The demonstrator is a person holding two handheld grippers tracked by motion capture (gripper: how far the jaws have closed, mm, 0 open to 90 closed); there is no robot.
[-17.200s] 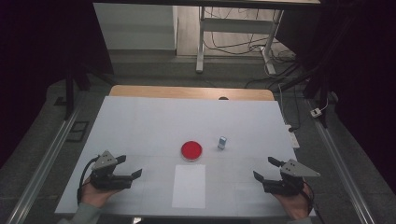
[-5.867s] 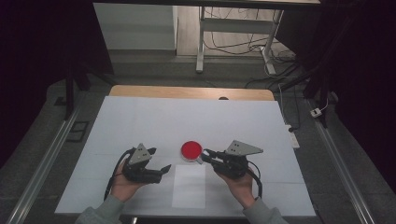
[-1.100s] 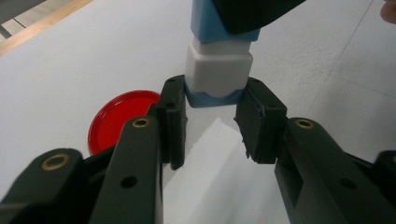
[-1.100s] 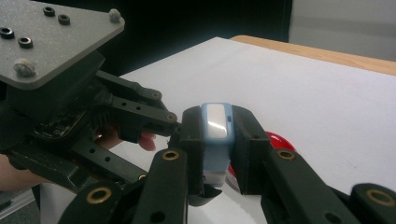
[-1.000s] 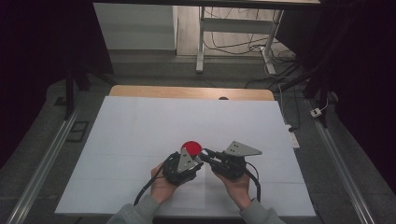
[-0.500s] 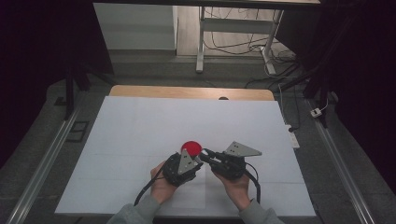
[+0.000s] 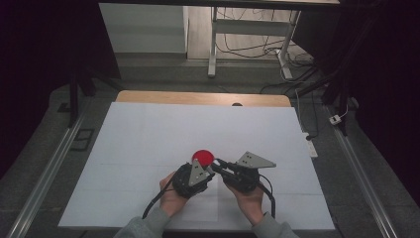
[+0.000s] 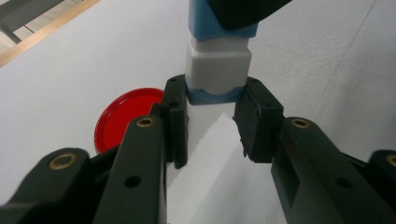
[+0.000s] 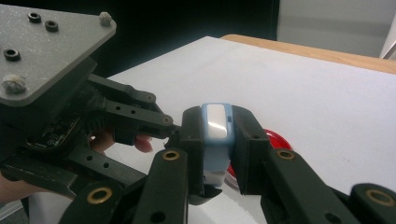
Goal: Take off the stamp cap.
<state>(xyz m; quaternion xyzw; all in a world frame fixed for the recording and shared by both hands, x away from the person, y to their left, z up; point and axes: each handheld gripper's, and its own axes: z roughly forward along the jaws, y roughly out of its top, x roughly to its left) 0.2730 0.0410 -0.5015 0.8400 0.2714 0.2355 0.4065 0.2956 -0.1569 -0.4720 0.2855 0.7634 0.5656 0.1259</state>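
Observation:
A small blue-and-white block [image 9: 217,126] is held off the table, and my right gripper [image 9: 217,140] is shut on its sides. In the left gripper view the block [image 8: 219,65] hangs down from the right gripper's dark jaw. My left gripper [image 8: 212,116] is shut on the block's blue lower end, one pad on each side. In the high view both grippers meet at the table's middle front, the left gripper [image 7: 210,171] and the right gripper [image 7: 217,165] tip to tip. A red disc [image 7: 203,156] lies flat just behind them.
A white sheet of paper [image 8: 219,172] lies under the grippers, on the white table cover [image 7: 148,134]. The table's wooden far edge [image 7: 198,97] runs along the back. Dark floor, rails and cables surround the table.
The block stood on the table right of the red disc; the right gripper now holds it at the centre. The left gripper came in from the left, and both have stayed still over the last second.

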